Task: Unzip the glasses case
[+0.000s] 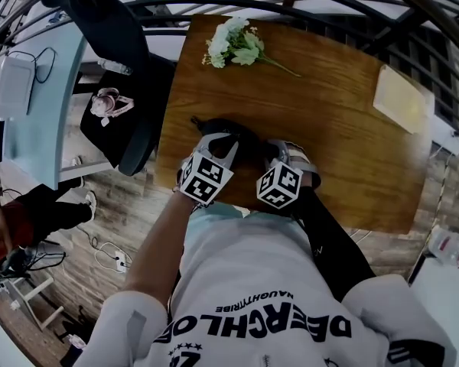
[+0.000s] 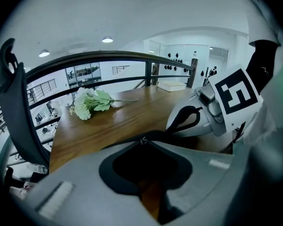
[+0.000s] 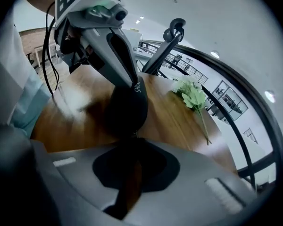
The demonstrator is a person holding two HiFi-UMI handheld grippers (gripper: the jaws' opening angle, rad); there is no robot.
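Glasses case (image 3: 127, 107): one, black, sitting between the two grippers on the near edge of the wooden table (image 1: 329, 144). White lettering (image 3: 137, 86) is running along its edge, starting "SHE", rest unreadable. Left gripper (image 2: 144, 142) is clamping the case's far end. Right gripper (image 3: 132, 140) is pinching tight on the small zipper pull (image 3: 131, 134) at the end nearest it. Marker cubes: two, one per gripper. Ahead of both grippers one bunch of white flowers (image 1: 233, 44) is lying; ahead-right of the right gripper, one pale book (image 1: 402, 98). One black chair (image 1: 111, 29) is standing left of the left gripper. Shirt print is reading "NAUGHTYTRIBE".
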